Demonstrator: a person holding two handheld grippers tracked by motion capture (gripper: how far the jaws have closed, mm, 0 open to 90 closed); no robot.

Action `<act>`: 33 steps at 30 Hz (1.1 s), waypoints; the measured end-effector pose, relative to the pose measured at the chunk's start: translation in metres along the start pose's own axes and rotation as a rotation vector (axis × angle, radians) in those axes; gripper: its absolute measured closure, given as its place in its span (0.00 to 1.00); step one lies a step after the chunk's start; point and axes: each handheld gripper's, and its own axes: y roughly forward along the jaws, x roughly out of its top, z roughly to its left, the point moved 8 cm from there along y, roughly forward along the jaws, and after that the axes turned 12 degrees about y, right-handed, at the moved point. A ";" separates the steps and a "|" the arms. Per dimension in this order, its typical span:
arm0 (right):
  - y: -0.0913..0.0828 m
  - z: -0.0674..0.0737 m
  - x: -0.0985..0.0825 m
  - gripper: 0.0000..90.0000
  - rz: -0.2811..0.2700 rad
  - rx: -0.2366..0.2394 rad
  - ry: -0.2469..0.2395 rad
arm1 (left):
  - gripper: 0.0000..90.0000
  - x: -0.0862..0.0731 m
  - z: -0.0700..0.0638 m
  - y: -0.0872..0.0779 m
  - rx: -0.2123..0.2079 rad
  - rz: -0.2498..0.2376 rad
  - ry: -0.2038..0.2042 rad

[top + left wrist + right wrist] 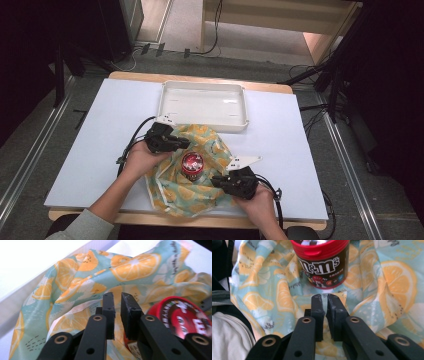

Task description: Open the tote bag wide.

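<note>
Here, from the high view, the candy jar (192, 165) stands on the orange-print cloth (172, 192), between the left gripper (181, 144) and right gripper (220, 180). Left gripper view: jaws narrowly parted, nothing between, jar just beside. Right gripper view: jaws narrowly parted, empty, jar just beyond.
</note>
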 end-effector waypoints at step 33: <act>-0.038 -0.014 0.021 0.49 -0.131 0.000 0.008 | 0.47 0.000 -0.042 -0.041 -0.101 -0.036 0.066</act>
